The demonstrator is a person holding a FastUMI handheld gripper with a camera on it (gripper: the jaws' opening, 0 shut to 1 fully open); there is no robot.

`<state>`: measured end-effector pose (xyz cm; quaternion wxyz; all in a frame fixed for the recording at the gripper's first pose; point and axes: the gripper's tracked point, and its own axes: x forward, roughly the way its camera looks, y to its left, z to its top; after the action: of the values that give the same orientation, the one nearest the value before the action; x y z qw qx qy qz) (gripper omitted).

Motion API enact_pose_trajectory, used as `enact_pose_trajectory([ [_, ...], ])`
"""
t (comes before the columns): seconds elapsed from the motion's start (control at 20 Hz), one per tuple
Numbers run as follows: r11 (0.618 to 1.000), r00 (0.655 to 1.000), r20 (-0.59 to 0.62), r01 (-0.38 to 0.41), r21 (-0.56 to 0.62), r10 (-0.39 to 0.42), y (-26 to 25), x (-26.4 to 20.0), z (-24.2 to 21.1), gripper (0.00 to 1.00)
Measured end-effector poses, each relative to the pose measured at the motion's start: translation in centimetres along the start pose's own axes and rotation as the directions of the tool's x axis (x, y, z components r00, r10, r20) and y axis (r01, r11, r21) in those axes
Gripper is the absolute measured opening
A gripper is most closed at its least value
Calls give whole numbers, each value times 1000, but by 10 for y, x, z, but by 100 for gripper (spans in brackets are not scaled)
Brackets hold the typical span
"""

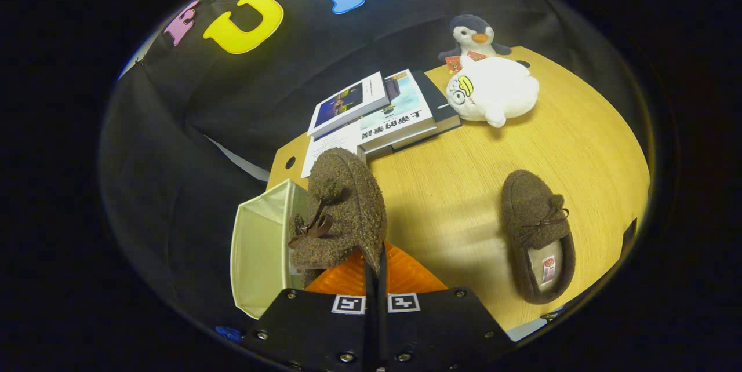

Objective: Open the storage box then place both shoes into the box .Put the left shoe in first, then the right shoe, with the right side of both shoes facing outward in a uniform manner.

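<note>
Jaws pinch held shoe beside box rim; second shoe apart.

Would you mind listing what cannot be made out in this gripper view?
- Storage box: its inside is partly covered by the held shoe; its lid can't be told.
- Fingers of the gripper: tips buried in that shoe.
- Second shoe: its insole label is too small to read.
- Table: the near edge is hidden behind the gripper body.

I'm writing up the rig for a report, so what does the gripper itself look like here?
The gripper has two broad black plates fastened with silver screws, each bearing a small square black-and-white marker near the inner edge. Ahead of the plates sit orange ribbed finger pads, translucent-looking, closed to a narrow dark seam.
</note>
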<state>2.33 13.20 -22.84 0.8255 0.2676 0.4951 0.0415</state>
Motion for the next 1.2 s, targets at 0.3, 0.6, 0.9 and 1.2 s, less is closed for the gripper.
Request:
enact_pose_trajectory([
  [0.3, 998, 998, 18, -60, 6, 60, 53, -3, 2, 0],
  [0.6, 994, 994, 14, -107, -4, 107, 106, 10, -13, 0],
  [0.9, 995, 995, -18, -97, -30, 96, 140, 42, -48, 0],
  [1.2, 997, 998, -51, -38, -61, 35, 153, 79, -81, 0],
])
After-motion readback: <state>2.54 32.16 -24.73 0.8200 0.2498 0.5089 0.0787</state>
